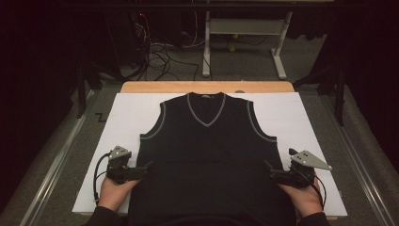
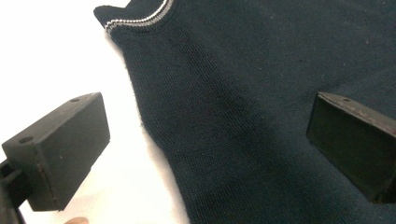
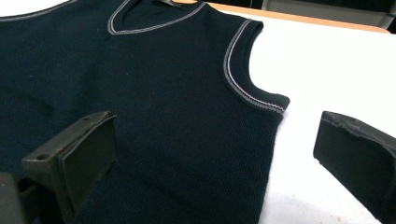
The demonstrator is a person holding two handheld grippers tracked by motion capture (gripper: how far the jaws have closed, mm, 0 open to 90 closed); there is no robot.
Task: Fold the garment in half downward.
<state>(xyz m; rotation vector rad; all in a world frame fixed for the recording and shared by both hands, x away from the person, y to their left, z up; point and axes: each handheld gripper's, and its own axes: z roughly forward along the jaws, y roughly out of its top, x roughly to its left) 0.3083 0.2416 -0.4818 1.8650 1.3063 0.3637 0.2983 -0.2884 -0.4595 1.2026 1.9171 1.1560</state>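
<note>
My left gripper is held with its jaws spread wide apart and nothing between the pads; in the left gripper view one jaw stands over the white sheet and the other over dark knit, so the jaws straddle the side edge of the vest. My right gripper is in the same condition: jaws apart, gripping nothing, one jaw over the knit and the other over the white sheet in the right gripper view, straddling the opposite side edge just below the armhole trim. In the high view the left gripper sits at 8 o'clock of the vest and the right gripper at 4 o'clock, each pointing inward toward the garment's flank, with my hands behind them at 7 and 5 o'clock. The vest is a dark sleeveless V-neck with pale grey piping at the neck and armholes. It lies flat, front up, at the centre of the white sheet, neck toward 12 o'clock, hem toward 6 o'clock. The sheet covers a wooden table, whose bare edge shows at 12 o'clock. Beyond it, at 12 o'clock, a white desk frame stands on the floor beside loose cables.
</note>
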